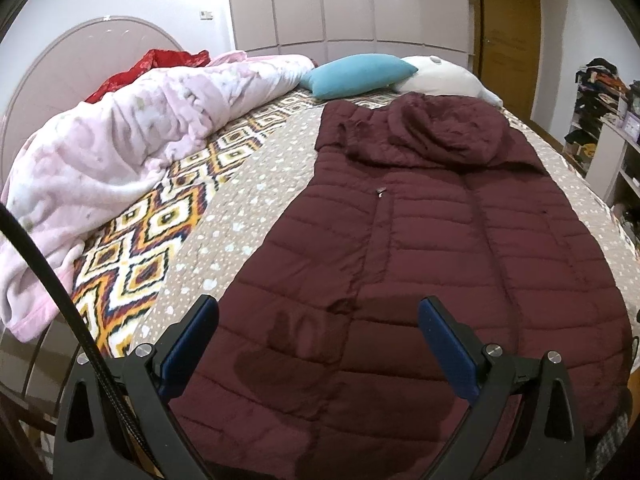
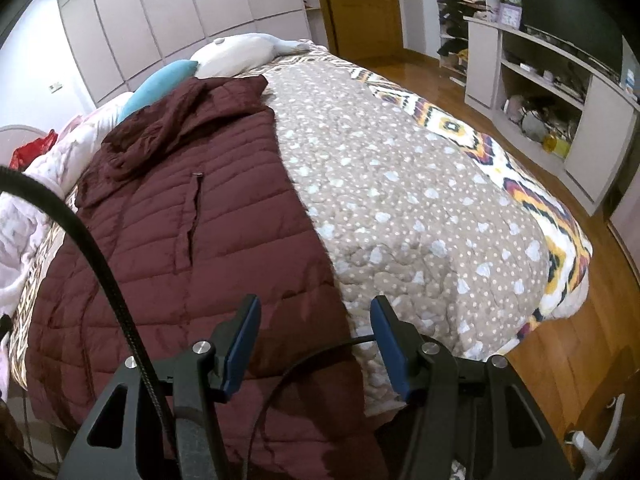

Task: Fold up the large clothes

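Left tongs (image 1: pixel 319 320) spread wide, right tongs (image 2: pixel 316 320) likewise, empty

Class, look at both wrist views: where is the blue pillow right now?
The blue pillow lies at the far end of the bed, just beyond the maroon coat's hood, between the pink blanket and the white pillow.

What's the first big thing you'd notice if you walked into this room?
The big dark red puffy coat grabs you first: it lies spread flat along the spotted bedspread, hood toward the pillows. Next comes the bright blue pillow beyond the hood, and the crumpled pink blanket heaped along the coat's left side. Both tools, left and right, hang open above the coat's near end.
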`<state>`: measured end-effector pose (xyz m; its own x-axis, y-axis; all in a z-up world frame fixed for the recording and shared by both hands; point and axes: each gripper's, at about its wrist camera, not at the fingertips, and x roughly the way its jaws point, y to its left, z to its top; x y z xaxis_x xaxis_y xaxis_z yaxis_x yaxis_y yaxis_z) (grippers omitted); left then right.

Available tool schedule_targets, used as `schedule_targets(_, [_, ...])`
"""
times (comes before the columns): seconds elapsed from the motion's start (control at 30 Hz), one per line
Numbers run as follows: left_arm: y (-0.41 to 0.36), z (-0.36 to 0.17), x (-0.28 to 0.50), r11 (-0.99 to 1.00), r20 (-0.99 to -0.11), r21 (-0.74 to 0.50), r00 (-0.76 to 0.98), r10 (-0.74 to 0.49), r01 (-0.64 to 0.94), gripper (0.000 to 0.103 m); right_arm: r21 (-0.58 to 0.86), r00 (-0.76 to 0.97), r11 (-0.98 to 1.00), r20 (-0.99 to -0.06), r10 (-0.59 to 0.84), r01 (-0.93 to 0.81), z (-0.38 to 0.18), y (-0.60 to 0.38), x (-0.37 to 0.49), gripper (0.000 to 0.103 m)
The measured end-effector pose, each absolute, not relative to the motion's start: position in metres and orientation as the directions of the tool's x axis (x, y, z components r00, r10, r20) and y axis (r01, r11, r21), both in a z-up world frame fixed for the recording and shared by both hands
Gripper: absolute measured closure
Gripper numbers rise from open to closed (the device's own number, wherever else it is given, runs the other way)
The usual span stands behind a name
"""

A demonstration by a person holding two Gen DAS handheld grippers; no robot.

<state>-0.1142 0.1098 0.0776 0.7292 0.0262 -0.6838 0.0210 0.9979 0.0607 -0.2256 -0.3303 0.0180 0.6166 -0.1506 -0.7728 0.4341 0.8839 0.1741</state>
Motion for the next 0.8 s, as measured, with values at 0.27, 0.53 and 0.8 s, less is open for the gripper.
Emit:
schedule_targets(0.27, [0.128, 0.072, -0.111, 0.998, -0.691, 0.063, 0.721, 0.04, 0.006, 0.003, 0.181, 0.61, 0.865, -0.774, -0.169, 0.469, 0.015, -0.343, -0.23, 0.041])
schedule_targets(0.53, [0.215, 0.054, -0.096, 0.991, -0.738, -0.113, 0.674, -0.036, -0.072, 0.003, 0.368, 0.651, 0.811, -0.759, -0.021, 0.455, 0.004, -0.376, -0.237, 0.04])
schedule_targets(0.8, [0.293, 0.011, -0.077, 0.905, -0.757, -0.411, 0.594, -0.273, -0.107, 0.003, 0.568, 0.677, 0.719, -0.712, 0.184, 0.401, -0.026, -0.389, -0.241, 0.038])
